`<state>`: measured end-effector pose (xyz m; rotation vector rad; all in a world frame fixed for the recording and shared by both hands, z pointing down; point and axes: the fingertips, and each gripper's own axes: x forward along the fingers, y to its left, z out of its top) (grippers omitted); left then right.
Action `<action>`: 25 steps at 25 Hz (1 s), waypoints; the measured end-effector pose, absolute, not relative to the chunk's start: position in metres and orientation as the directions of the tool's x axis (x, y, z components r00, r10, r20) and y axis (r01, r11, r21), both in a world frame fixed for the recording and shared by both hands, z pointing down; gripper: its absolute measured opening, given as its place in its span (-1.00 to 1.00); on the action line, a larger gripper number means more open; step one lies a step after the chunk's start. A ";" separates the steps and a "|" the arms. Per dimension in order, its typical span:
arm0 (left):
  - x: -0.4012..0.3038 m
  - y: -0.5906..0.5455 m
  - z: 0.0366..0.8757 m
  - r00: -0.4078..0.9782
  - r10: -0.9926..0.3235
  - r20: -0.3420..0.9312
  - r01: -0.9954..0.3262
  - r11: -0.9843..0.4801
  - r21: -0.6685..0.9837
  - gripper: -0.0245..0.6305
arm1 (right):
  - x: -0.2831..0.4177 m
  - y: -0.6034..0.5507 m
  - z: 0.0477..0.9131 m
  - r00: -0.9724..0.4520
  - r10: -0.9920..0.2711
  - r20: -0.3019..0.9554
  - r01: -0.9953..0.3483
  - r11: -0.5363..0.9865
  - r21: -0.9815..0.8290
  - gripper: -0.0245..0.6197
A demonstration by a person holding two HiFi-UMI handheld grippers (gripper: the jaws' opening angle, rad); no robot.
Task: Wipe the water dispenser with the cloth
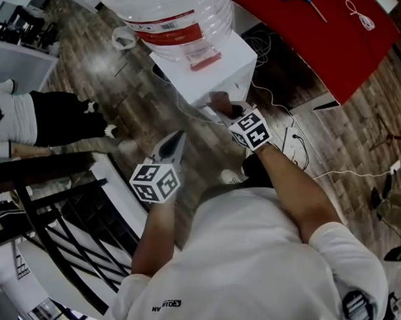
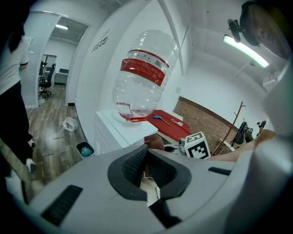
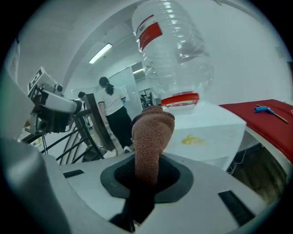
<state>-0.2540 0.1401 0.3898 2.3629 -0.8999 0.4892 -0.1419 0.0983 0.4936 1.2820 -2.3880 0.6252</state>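
Brown cloth (image 3: 153,132) clamped in our right hand-held gripper (image 3: 146,164), by the white water dispenser's (image 3: 215,128) near edge.
We should press it flat across the yellow stain (image 3: 194,140); left hand-held gripper (image 2: 146,153) closed, empty.

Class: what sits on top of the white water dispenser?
A clear red-labelled bottle and a yellow smear. The top of the dispenser beneath the bottle is covered.

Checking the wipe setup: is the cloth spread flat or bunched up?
Bunched: the brown cloth stands as a folded wad, clamped between the jaws of the right gripper.
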 end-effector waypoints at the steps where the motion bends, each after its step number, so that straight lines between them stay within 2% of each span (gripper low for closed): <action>1: -0.258 0.144 0.391 0.702 -0.492 0.514 -0.699 -0.613 0.369 -0.96 | -0.155 0.099 0.498 -0.544 -0.667 0.508 -0.830 0.517 -0.210 -0.70; 5: -0.268 0.155 0.391 0.675 -0.517 0.527 -0.728 -0.583 0.361 -0.96 | -0.184 0.098 0.506 -0.602 -0.610 0.516 -0.778 0.595 -0.204 -0.70; 9: -0.266 0.151 0.395 0.635 -0.568 0.523 -0.769 -0.526 0.363 -0.96 | -0.182 0.086 0.512 -0.633 -0.571 0.523 -0.741 0.644 -0.193 -0.70; 16: -0.223 0.131 0.408 0.579 -0.585 0.567 -0.810 -0.494 0.317 -0.96 | -0.140 0.076 0.516 -0.672 -0.501 0.546 -0.680 0.709 -0.186 -0.70; 25: -0.174 0.103 0.409 0.594 -0.558 0.579 -0.793 -0.527 0.305 -0.96 | -0.074 0.062 0.531 -0.646 -0.525 0.555 -0.706 0.688 -0.171 -0.70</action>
